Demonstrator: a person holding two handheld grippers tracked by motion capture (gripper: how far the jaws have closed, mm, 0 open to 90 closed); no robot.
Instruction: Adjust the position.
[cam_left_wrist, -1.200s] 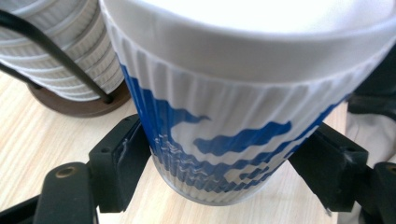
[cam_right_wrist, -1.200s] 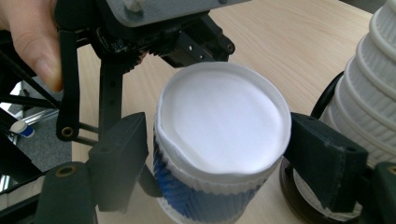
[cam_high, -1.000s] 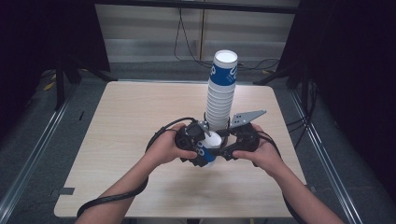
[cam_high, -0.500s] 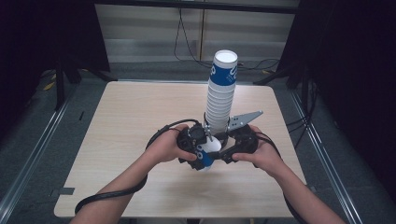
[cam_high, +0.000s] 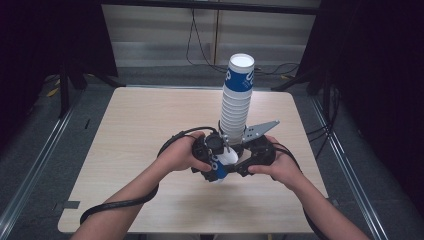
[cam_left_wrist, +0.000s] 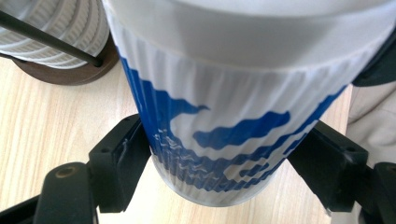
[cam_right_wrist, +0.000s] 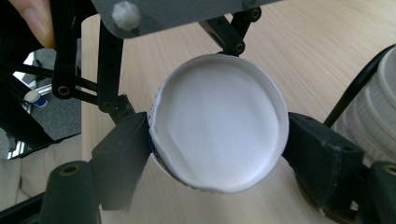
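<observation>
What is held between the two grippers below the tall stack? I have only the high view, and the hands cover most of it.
Observer: A single paper cup, white with blue print. In the left gripper view the left gripper has a jaw pressed on each side of its ribbed wall.
Operator: And the right gripper?
Observer: In the right gripper view the right gripper has its jaws on either side of the same cup, whose flat white end faces that camera.
Operator: What does the stack stand on?
Observer: The left gripper view shows the stack of cups sitting on a round brown base on the table.
</observation>
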